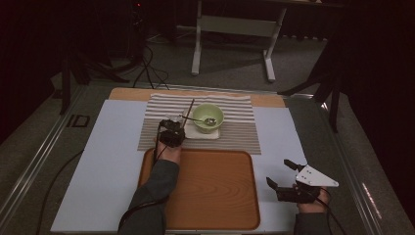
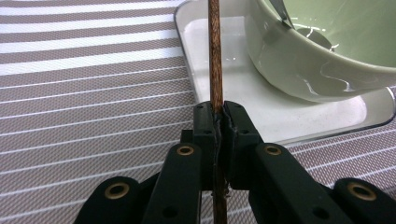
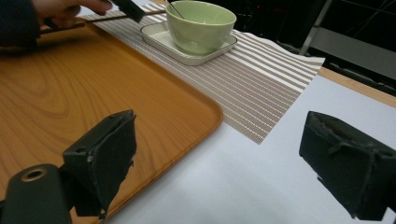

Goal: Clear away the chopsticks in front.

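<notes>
The right gripper is held at the near right edge of the bench, over the white sheet, its jaws spread wide with nothing between them. Just to its left a wooden tray is laid, bare. Beyond the tray's far left corner the left gripper is seen, its jaws closed tight on a brown chopstick, which is lifted over the striped mat and slanted away from the person. Just right of the chopstick a green bowl is set on a white square dish, with a metal spoon resting inside.
</notes>
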Tool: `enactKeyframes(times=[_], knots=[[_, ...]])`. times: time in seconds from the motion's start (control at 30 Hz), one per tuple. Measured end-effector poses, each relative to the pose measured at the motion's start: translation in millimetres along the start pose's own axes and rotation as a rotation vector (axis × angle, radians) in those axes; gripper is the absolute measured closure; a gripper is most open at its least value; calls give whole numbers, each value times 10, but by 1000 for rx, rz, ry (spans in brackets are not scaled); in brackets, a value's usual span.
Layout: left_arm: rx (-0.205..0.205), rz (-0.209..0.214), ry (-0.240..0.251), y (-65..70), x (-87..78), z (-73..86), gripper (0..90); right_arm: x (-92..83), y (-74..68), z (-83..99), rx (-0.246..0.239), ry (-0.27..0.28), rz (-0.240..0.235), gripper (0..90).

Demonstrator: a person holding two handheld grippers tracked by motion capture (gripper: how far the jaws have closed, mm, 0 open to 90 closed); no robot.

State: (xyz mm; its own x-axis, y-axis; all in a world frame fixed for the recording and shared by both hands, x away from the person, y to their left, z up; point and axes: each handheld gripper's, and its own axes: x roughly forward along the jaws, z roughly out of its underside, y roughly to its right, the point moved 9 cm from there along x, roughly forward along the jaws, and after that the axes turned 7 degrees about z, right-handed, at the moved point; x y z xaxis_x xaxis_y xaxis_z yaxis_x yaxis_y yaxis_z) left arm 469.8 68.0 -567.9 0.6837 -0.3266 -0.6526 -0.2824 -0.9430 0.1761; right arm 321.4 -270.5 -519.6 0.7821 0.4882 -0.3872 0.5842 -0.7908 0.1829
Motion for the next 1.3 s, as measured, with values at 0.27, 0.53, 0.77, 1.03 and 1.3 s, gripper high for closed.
enactKeyframes(times=[0.27,0.53,0.77,1.03,1.3], knots=[[-20,-22,30,-137,-224,-26,857,-2,-1,-1,0,1,1,106],[-16,-61,52,-230,-461,-84,856,-2,-2,-2,0,1,2,106],[-11,-78,74,-261,-622,-64,856,-1,-5,-2,1,1,0,106],[-10,-107,100,-297,-795,-30,856,4,-15,-1,-1,-2,-3,106],[-17,-108,121,-274,-925,26,856,7,-16,-4,-4,0,-4,106]])
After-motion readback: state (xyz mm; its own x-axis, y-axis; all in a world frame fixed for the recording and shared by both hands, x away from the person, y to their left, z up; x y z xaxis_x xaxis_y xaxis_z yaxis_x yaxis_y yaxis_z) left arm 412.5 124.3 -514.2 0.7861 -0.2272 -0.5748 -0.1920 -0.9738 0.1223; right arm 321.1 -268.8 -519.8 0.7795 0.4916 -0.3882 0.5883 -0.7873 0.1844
